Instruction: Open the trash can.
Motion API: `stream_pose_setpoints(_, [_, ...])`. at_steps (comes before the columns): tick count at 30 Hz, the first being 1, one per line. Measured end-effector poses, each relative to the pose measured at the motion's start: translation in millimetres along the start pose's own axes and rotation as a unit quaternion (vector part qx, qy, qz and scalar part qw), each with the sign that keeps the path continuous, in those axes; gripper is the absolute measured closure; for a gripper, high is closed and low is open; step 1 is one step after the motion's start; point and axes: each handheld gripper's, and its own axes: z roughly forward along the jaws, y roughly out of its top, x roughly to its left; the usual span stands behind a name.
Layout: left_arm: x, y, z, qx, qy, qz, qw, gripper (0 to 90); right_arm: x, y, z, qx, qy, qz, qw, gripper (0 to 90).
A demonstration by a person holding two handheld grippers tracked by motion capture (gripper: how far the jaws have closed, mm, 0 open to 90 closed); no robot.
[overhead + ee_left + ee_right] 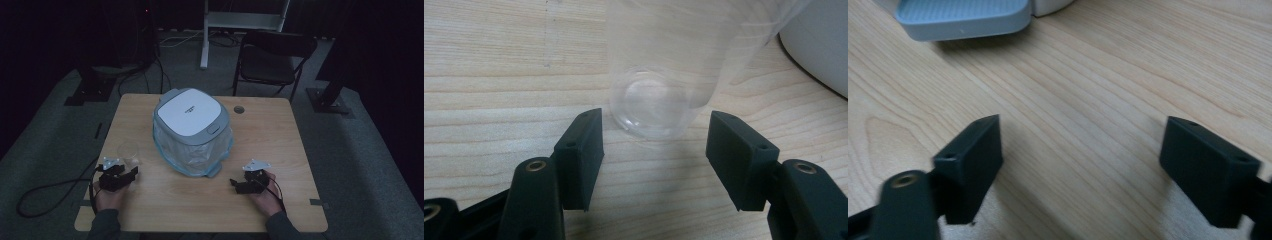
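Presently the work in hand appears to be a pick-up of the clear plastic cup, which stands upright on the tabletop near its left edge, roughly midway between the far and near corners on that side.

Left gripper: jaws spread wide, nothing between them. It rests near the front-left corner, just on the near side of the cup. In the left gripper view the cup stands directly ahead of the jaws, its round base centred on the gap and just beyond the jaw tips, apart from both. The cup's long axis is vertical; the gripper lies low and roughly level with the tabletop, so its jaws would meet the lower wall on either side.

Right gripper: jaws likewise spread and empty. It sits toward the front edge, right of centre, well apart from the cup. The right gripper view shows bare wood between the jaws, with a grey tab ahead and to the left.

Between the two grippers, toward the middle of the tabletop, stands a bin with a grey-and-white lid and a clear liner bag hanging over its sides. It lies just to the right of the cup; whether they touch cannot be told.

Finding: the left gripper is much the nearer and already aligned. In my judgement a short straight advance away from the front edge would bring the cup between the jaws, with care needed not to tip so light a vessel.
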Motion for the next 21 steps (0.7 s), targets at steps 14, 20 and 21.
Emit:
stream_pose_setpoints(14, [-1.0, 0.3, 0.6, 0.000, 0.003, 0.004, 1.0000, 40.6, 7.8, 7.9, -2.2, 0.007, 0.009, -0.007, 0.9999, 80.8])
stream_pose_setpoints(20, [-0.8, 0.6, 0.8, 0.001, 0.001, 0.001, 1.0000, 40.6, 12.3, 11.0, -3.3, 0.004, 0.009, -0.012, 0.9999, 90.0])
stream_pose_setpoints(21, [-0.8, 0.6, 0.8, 0.001, 0.001, 0.000, 1.0000, 40.6, 14.2, 12.9, -4.6, 0.000, 0.011, -0.014, 0.9998, 90.0])
